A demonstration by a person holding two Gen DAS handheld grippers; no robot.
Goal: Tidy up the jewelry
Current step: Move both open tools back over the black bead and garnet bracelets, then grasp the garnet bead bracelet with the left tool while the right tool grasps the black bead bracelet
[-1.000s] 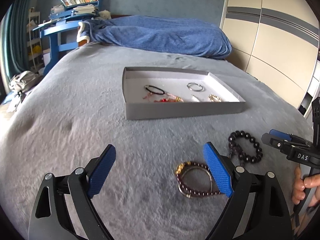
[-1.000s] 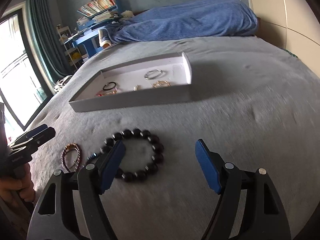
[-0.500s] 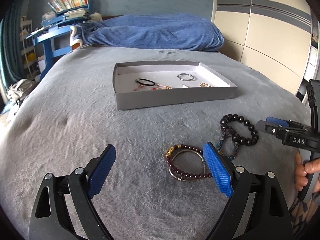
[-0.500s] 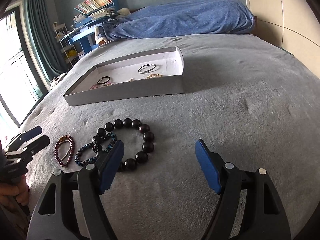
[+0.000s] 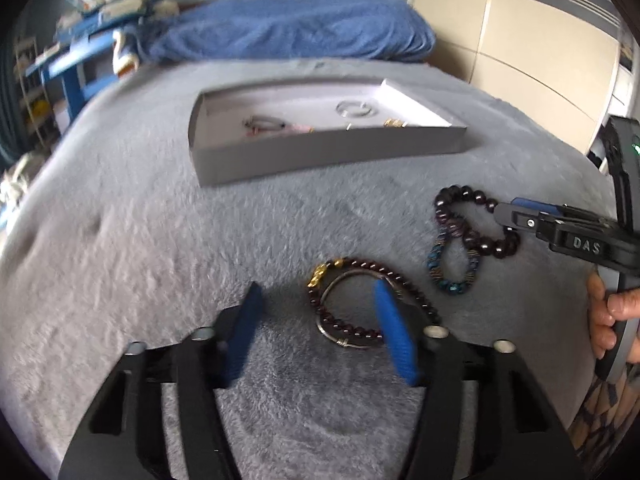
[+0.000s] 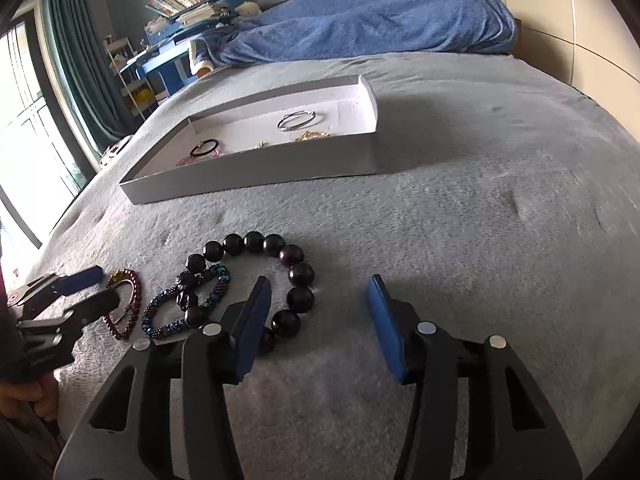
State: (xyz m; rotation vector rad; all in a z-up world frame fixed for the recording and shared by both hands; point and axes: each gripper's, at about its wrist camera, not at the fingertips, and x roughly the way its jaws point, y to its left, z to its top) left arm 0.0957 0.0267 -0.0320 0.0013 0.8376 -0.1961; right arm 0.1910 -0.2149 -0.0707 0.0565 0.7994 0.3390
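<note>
Grey bedspread (image 6: 460, 220); tray (image 6: 256, 172) at twelve o'clock. Left gripper (image 5: 316, 300) closing, garnet bracelet (image 5: 360, 300) partly between pads (untouched). Right gripper (image 6: 316, 292) closing, ungripping, beside black bead bracelet (image 6: 296, 276).

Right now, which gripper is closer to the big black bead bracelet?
Right. The right gripper has one finger over the black bead bracelet, jaws closing on nothing yet. The left gripper sits by the dark red bracelet, further off, also closing.

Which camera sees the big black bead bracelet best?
The right wrist view: the big black bead bracelet lies close and sharp, with most beads visible, though the tongs' near finger covers its lowest beads. In the left wrist view it sits smaller near the right edge, slightly blurred, and the other tongs hide part of it.
</note>
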